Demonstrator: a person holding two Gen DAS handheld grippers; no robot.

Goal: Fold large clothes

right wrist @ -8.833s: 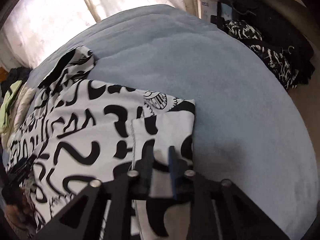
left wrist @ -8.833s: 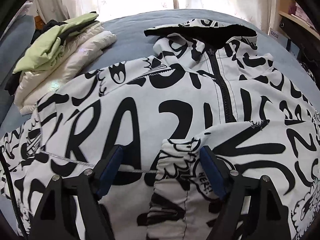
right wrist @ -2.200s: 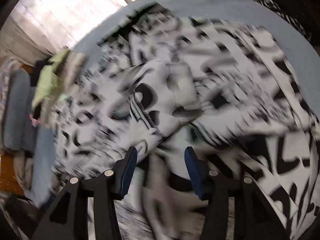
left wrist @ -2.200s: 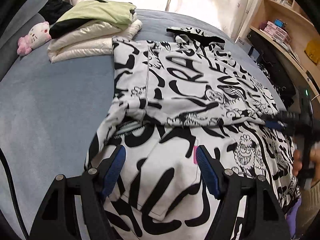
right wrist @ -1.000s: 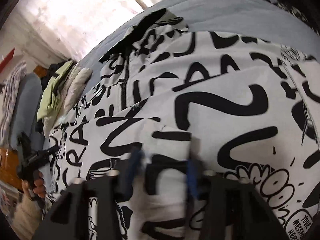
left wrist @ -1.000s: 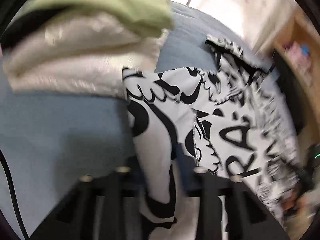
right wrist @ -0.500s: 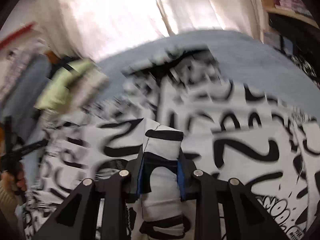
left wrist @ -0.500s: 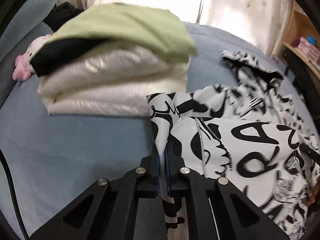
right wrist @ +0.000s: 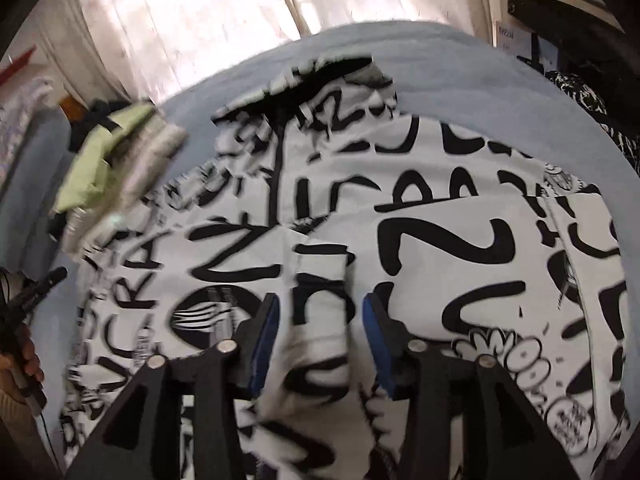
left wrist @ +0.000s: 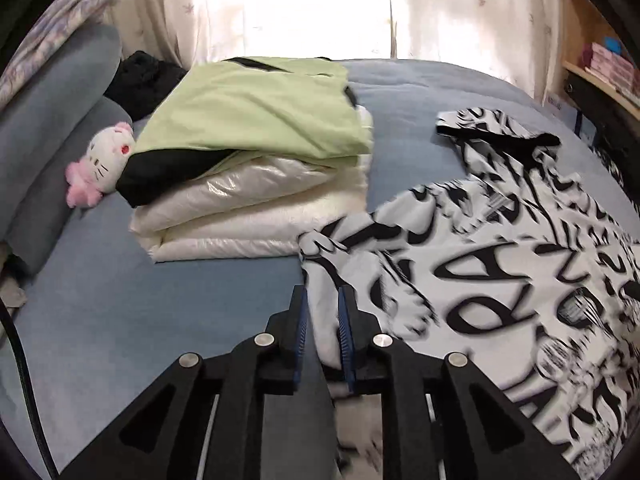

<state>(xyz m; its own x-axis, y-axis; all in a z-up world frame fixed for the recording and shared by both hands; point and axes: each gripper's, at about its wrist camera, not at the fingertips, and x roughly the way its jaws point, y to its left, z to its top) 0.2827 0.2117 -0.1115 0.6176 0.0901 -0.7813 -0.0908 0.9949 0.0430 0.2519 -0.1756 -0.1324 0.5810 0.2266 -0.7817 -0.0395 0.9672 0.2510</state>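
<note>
Jacket: the black-and-white printed jacket (left wrist: 500,264) lies on the blue bed (left wrist: 120,320), hood end far from me, one sleeve already folded across its front.
My left claw: my left gripper (left wrist: 322,320) has its pads a small gap apart, with the jacket's left edge between them; I judge it is letting go, not pinching.
My right claw: my right gripper (right wrist: 318,332) is spread wide around a raised fold of the jacket (right wrist: 440,240), not pressing it.
Done: a folded pile (left wrist: 256,168) of a green and a cream garment lies just beside the jacket.
Left to do: I think the body still needs its final folds, then stacking.
</note>
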